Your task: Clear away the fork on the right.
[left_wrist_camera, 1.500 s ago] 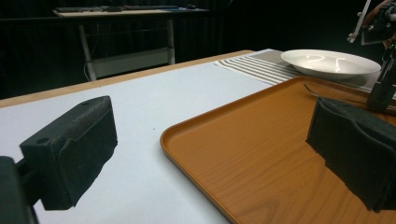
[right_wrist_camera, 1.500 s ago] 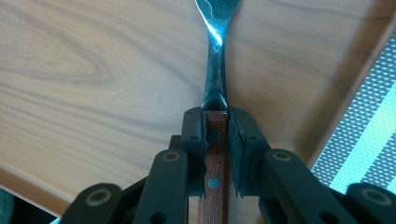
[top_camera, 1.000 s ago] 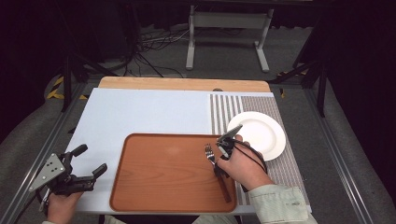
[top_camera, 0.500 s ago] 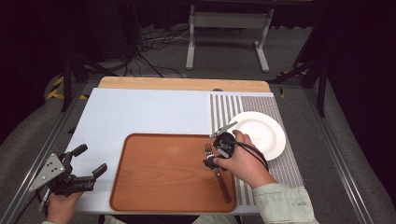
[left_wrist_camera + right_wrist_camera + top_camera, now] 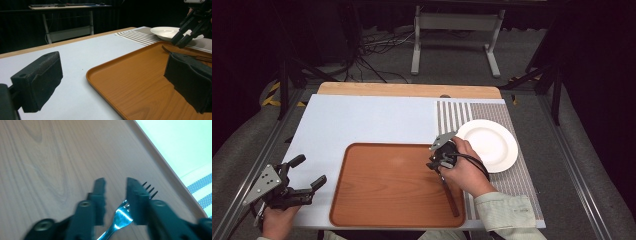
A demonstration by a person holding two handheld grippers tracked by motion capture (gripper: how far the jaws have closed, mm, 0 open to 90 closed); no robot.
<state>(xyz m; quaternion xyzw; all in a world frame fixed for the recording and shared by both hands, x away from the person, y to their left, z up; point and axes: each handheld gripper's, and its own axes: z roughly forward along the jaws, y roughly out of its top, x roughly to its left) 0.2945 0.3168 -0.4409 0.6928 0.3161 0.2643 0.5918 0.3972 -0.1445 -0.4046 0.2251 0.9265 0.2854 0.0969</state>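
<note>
Nearest me, at the lower left of the high view, my left gripper (image 5: 302,175) rests on the pale table (image 5: 362,120) just off the tray's left edge, its jaws spread wide with nothing between them.

At lower centre lies the brown tray (image 5: 382,185), and the only thing in it is a fork (image 5: 451,197) along its right side, handle toward me and prongs pointing away.

My right gripper (image 5: 435,163) is tipped down over the fork's head. In the right gripper view the jaws have just been closing: they stand narrowly apart, the fork's neck (image 5: 119,216) between them, and the pads are not yet pressing it.

Beyond, to the right, a white plate (image 5: 489,145) sits bare on a striped mat (image 5: 457,115).
</note>
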